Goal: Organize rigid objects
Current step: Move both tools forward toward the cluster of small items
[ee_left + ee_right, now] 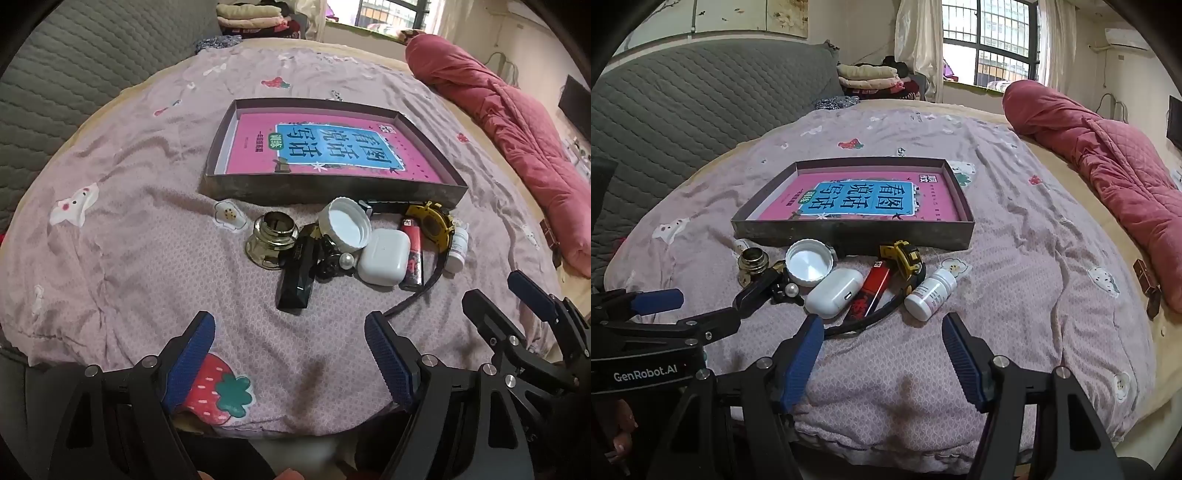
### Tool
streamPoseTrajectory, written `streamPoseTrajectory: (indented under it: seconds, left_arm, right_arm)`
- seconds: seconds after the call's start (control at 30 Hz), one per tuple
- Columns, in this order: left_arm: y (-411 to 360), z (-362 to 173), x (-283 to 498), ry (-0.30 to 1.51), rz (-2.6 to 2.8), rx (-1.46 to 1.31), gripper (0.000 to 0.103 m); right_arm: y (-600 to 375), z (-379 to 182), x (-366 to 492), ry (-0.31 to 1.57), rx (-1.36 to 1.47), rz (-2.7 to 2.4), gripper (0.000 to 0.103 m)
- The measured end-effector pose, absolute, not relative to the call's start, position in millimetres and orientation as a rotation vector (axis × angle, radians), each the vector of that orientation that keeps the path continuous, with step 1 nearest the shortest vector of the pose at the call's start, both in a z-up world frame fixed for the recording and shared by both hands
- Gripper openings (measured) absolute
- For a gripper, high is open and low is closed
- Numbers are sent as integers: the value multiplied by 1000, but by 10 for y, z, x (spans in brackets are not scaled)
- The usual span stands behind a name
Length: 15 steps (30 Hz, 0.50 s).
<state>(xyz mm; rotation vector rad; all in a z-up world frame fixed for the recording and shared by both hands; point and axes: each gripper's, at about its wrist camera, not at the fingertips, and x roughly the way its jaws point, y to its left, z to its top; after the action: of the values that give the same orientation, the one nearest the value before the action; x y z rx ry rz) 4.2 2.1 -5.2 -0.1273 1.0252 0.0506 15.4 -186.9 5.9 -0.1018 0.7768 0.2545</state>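
Note:
A shallow grey box (332,189) (849,230) with a pink book (332,147) (864,201) inside lies on the bed. In front of it is a cluster: brass cup (273,236) (753,260), black case (295,275) (757,291), white lid (345,223) (809,267), white earbud case (384,256) (833,291), red lighter (413,256) (870,293), yellow watch (430,223) (903,258), white pill bottle (458,247) (931,293). My left gripper (290,328) (698,306) and right gripper (882,328) (491,291) are open, empty, short of the cluster.
The bed has a lilac printed sheet (129,240) (1034,277). A rolled red quilt (517,129) (1115,166) lies along the right side. A grey padded headboard (55,74) (683,96) is at left. Folded clothes (868,77) sit at the far end.

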Motion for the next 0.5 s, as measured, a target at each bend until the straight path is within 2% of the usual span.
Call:
streamPoseTrajectory:
  seconds: [0.5]
  left_arm:
    - [15,-50,29,1023,49,-121,84]
  right_arm:
    - [-1864,66,155,780,-101,259,66]
